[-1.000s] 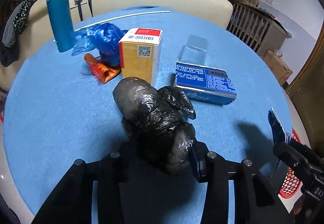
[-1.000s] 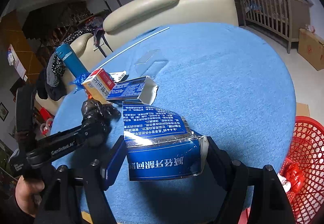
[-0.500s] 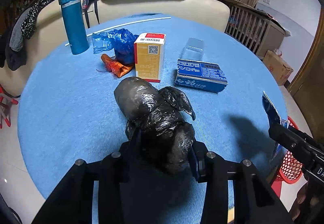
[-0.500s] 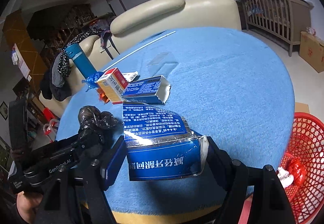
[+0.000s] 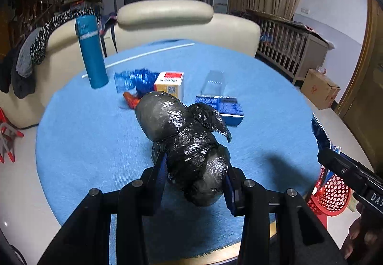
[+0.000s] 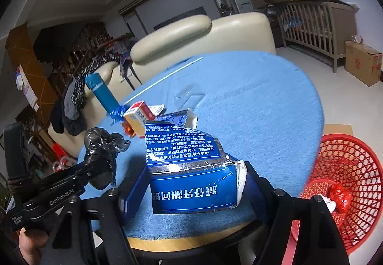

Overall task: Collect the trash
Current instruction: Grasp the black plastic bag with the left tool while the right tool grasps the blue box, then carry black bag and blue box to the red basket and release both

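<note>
My left gripper (image 5: 195,169) is shut on a crumpled black plastic bag (image 5: 184,135) and holds it above the round blue table (image 5: 95,135); the bag also shows in the right wrist view (image 6: 101,147). My right gripper (image 6: 194,183) is shut on a torn blue box (image 6: 189,174) with white print, held over the table's near edge. A red mesh basket (image 6: 344,183) stands on the floor at the right, with a red wrapper (image 6: 340,196) inside. On the table lie a blue plastic bag (image 5: 136,79), an orange wrapper (image 5: 130,99), a yellow box (image 5: 170,84) and a blue box (image 5: 222,107).
A teal flask (image 5: 91,52) stands at the table's back left. A clear plastic tray (image 5: 213,80) and a white rod (image 5: 138,58) lie on the table. A cream sofa (image 5: 165,20) is behind it. A wooden crib (image 5: 292,47) and a cardboard box (image 5: 319,89) are at the right.
Both grippers have lifted and pulled back from the table with their loads. More of the room and the red basket shows now.
</note>
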Motion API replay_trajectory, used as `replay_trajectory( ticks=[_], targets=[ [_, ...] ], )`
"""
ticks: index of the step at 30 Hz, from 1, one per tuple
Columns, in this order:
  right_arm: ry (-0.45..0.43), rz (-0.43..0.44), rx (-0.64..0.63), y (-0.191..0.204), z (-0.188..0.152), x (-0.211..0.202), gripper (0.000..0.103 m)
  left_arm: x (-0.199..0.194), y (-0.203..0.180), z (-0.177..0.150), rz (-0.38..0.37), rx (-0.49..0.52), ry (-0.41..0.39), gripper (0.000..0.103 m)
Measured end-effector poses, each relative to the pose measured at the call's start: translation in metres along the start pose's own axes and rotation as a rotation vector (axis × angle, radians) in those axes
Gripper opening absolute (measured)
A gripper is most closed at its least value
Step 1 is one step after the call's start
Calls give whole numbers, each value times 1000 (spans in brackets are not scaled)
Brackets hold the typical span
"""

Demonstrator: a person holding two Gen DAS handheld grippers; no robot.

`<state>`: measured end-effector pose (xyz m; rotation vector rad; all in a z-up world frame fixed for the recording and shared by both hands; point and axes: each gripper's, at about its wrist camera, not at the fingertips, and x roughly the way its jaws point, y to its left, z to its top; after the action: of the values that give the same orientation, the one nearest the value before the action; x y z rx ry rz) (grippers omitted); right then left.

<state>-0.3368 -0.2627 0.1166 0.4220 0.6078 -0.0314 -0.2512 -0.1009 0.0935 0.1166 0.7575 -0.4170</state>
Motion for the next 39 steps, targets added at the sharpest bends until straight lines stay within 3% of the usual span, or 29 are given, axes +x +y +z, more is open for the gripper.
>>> replay_trajectory(
  ticks=[12, 39],
  targets=[
    [-5, -21, 54, -17, -11, -9, 78, 3, -14, -11, -9, 44, 9, 44],
    [-35, -41, 53, -15, -12, -20, 78, -11, -49, -25, -34, 152, -2, 44]
  ],
)
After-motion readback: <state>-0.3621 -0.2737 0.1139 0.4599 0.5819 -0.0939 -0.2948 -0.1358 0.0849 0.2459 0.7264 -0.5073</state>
